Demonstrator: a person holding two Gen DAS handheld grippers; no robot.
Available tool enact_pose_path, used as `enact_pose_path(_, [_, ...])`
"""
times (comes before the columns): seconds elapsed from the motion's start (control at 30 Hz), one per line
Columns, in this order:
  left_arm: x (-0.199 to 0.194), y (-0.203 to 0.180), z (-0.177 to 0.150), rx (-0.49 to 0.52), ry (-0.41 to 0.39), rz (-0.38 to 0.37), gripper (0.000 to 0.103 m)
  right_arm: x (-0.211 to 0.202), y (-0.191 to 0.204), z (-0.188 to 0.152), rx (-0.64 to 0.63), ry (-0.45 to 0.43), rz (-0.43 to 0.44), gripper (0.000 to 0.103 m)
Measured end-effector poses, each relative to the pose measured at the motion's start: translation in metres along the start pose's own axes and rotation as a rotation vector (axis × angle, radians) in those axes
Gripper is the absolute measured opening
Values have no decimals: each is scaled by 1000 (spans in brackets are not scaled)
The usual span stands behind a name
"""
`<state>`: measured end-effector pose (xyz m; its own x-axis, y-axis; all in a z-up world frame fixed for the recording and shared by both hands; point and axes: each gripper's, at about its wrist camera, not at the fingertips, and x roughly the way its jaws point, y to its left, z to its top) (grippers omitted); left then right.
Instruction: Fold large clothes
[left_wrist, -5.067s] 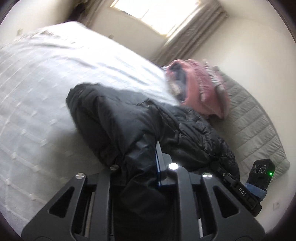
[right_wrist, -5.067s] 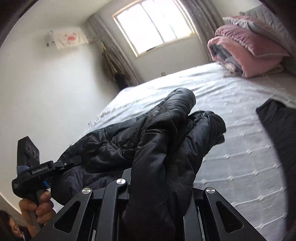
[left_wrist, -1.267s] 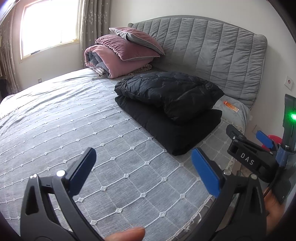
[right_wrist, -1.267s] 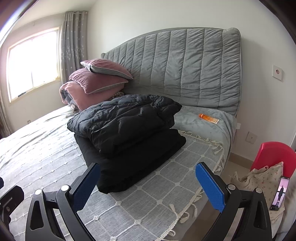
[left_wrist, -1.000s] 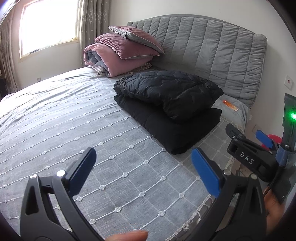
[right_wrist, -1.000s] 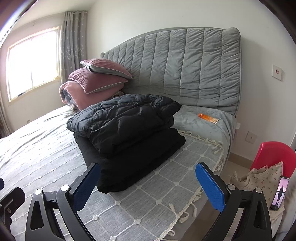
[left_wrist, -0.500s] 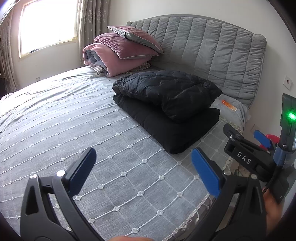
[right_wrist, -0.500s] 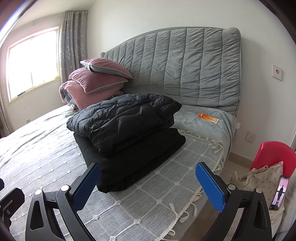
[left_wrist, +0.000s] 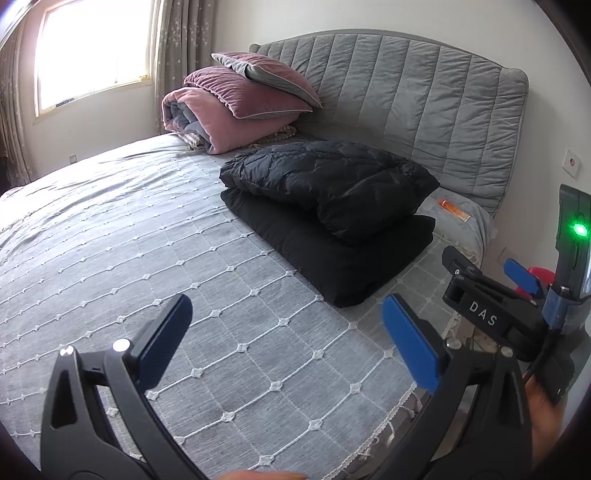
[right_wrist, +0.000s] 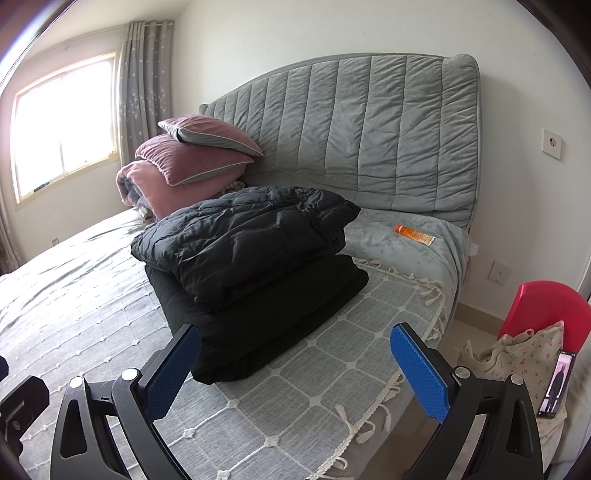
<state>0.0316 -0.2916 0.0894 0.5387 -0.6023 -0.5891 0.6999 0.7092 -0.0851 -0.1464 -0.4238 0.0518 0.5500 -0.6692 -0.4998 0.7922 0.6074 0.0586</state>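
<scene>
A folded black puffer jacket (left_wrist: 332, 181) (right_wrist: 243, 236) lies on top of another folded black garment (left_wrist: 332, 254) (right_wrist: 266, 317) on the bed, near the grey headboard. My left gripper (left_wrist: 284, 339) stands open over the bedspread, well short of the stack, with nothing between its blue pads. In its own view my right gripper (right_wrist: 295, 365) is open too, just in front of the stack's near edge, and it holds nothing. The right gripper's body (left_wrist: 487, 310) shows at the right of the left wrist view, with a hand below it.
The bed (left_wrist: 129, 240) has a grey quilted cover with a tasselled edge (right_wrist: 373, 410). Pink pillows and a rolled blanket (left_wrist: 236, 107) are stacked by the headboard (right_wrist: 369, 136). An orange tube (right_wrist: 413, 233) lies near it. A red chair (right_wrist: 546, 306) with cloth and a phone (right_wrist: 557, 384) stands at right.
5.1 s ago both grippers were shut on the black jacket, lifted over the bed. Now it lies folded on the stack and both are open. Over the last second the views hardly shift.
</scene>
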Motion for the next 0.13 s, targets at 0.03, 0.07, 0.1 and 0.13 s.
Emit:
enact_pose_path(0.03, [0,0,1,1,0,-1,102,0,0,0,0,0,0,103])
enact_pose_path(0.07, [0,-1,1,4,-1,-3,102,0,0,0,0,1,1,103])
enact_pose_path(0.1, [-1,-2,1,7,-3,-6,102,0,0,0,1,2,1,103])
enact_pose_path(0.13, [-1,-3,1,10,-4,-9,102,0,0,0,1,2,1,103])
